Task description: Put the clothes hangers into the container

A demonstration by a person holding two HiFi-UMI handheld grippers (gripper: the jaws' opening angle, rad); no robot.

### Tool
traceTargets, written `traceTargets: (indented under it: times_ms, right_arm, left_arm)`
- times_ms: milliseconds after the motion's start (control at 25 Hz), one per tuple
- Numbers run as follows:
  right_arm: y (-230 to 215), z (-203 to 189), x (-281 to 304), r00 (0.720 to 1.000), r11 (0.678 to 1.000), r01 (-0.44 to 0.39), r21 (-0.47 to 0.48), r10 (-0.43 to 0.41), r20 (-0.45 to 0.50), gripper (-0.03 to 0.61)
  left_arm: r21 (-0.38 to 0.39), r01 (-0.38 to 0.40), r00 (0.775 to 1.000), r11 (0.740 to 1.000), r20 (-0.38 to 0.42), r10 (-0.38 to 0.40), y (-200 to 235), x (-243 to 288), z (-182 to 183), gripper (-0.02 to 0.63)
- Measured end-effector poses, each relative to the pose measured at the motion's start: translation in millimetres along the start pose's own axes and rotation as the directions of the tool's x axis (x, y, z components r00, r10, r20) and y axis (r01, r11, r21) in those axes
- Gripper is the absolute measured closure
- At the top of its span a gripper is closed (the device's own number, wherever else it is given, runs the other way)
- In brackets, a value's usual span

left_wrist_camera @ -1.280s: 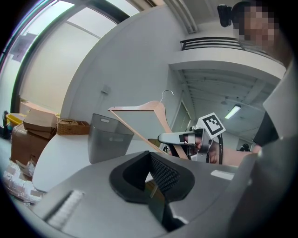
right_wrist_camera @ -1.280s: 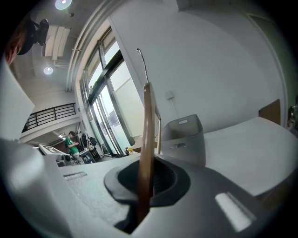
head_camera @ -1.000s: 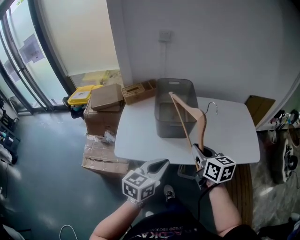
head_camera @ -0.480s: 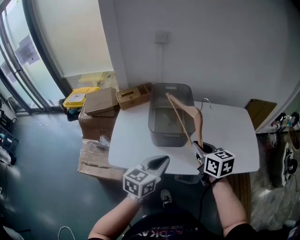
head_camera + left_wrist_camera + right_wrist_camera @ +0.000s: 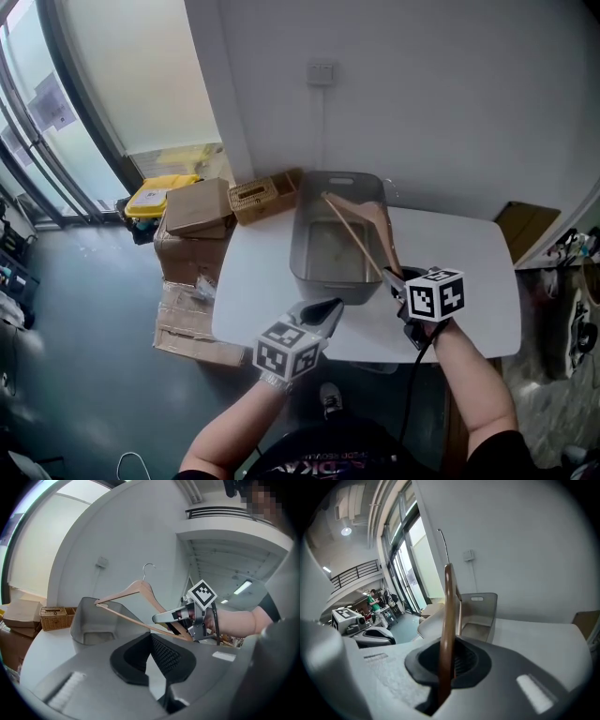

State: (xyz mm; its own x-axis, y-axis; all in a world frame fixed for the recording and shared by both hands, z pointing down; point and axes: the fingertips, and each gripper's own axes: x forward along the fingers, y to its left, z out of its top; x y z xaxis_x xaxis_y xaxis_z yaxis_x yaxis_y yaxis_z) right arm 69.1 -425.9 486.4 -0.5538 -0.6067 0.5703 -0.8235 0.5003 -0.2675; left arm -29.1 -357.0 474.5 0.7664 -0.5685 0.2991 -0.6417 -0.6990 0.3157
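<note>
A wooden clothes hanger (image 5: 360, 234) with a metal hook slants up over the grey plastic container (image 5: 320, 271) on the white table (image 5: 469, 281). My right gripper (image 5: 392, 279) is shut on the hanger's near end, at the container's right front corner. In the right gripper view the hanger (image 5: 449, 606) runs up from between the jaws, with the container (image 5: 482, 605) behind it. My left gripper (image 5: 328, 307) hovers at the table's front edge, shut and holding nothing. From the left gripper view the hanger (image 5: 138, 587) sits above the container (image 5: 93, 620), held by the right gripper (image 5: 171, 617).
Cardboard boxes (image 5: 197, 208), a wicker basket (image 5: 259, 192) and a yellow bin (image 5: 156, 194) stand on the floor left of the table. A wall runs close behind the container. A brown box (image 5: 525, 220) lies right of the table.
The right gripper has carried the hanger left and forward, so it now lies across the container's opening. Both grippers are nearer the table; the left stays shut.
</note>
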Motion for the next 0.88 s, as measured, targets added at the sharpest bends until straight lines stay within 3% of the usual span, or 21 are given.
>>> traceTargets:
  times_ms: [320,720,880]
  right_arm:
    - [-25.5,23.3,37.8,0.985,0.996,0.004,-0.088,-0.019,-0.17,0.572]
    - [-41.4,36.1,96.0,0.94,0.997,-0.03,-0.068,0.005,-0.341,0.572]
    - [-52.6,38.0,120.5,0.913,0.998,-0.003,-0.064,-0.024,-0.408,0.572]
  left_arm:
    - [0.029,-0.015,0.999,0.999,-0.038,0.016,15.8,39.1,18.2,0.607]
    - [0.027,-0.036,0.996,0.999,-0.08,0.038,39.9,69.5,34.7,0.608]
    - [0.015,-0.036,0.996,0.999,-0.082,0.037,46.6,77.2,38.2,0.607]
